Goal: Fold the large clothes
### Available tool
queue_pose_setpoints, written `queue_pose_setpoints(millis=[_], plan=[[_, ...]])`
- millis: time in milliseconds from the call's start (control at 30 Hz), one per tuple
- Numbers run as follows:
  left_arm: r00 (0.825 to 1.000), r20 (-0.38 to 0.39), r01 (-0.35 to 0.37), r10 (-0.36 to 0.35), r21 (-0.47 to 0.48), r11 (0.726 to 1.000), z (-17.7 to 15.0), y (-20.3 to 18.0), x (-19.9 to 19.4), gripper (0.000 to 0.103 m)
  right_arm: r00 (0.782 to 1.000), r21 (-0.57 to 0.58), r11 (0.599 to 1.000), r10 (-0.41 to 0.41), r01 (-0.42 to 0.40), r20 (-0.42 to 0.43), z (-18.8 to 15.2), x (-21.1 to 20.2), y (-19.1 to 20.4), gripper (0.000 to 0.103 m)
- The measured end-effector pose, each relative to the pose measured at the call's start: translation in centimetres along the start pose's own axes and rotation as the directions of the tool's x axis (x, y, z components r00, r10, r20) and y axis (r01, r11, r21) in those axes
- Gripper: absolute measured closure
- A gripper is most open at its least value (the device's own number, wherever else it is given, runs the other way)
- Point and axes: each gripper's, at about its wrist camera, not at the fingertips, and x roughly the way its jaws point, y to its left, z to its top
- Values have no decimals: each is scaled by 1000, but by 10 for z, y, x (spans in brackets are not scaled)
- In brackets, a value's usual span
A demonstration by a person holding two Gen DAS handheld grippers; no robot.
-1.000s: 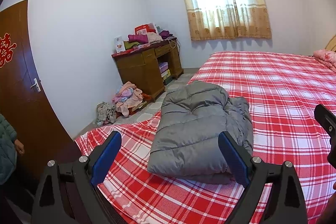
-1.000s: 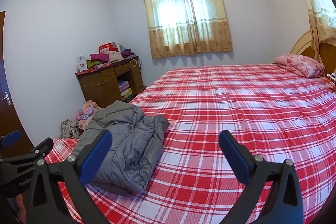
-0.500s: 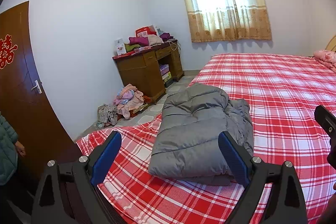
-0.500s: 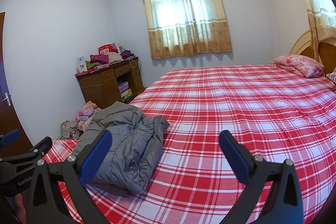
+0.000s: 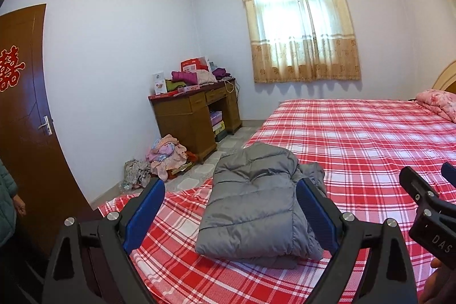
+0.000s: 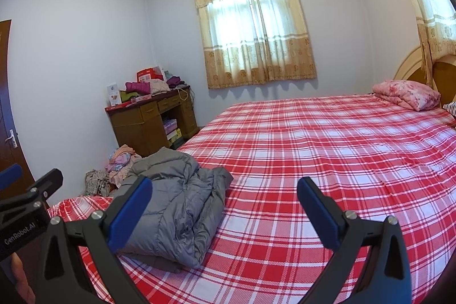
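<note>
A grey padded jacket (image 5: 256, 207) lies folded in a thick bundle near the foot corner of the bed, on the red plaid sheet (image 5: 364, 138). It also shows in the right wrist view (image 6: 176, 207), at the left. My left gripper (image 5: 229, 214) is open and empty, held above and in front of the jacket, apart from it. My right gripper (image 6: 225, 214) is open and empty, over the sheet to the right of the jacket.
A wooden desk (image 5: 193, 116) piled with clothes and boxes stands by the far wall, with a heap of clothes (image 5: 165, 155) on the floor beside it. A brown door (image 5: 25, 116) is at left. A pink quilt (image 6: 407, 94) lies by the headboard.
Both grippers have tilted upward a little, so more ceiling shows. The jacket has not moved. Both grippers stay open.
</note>
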Motion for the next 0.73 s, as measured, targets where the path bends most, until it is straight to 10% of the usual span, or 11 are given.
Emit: queue_pose_setpoints(millis=[733], plan=[[995,-98,15,-21,-63,998,-9,15,34,9,999,28,999,-26,26,-25,-3,9,-9,0]])
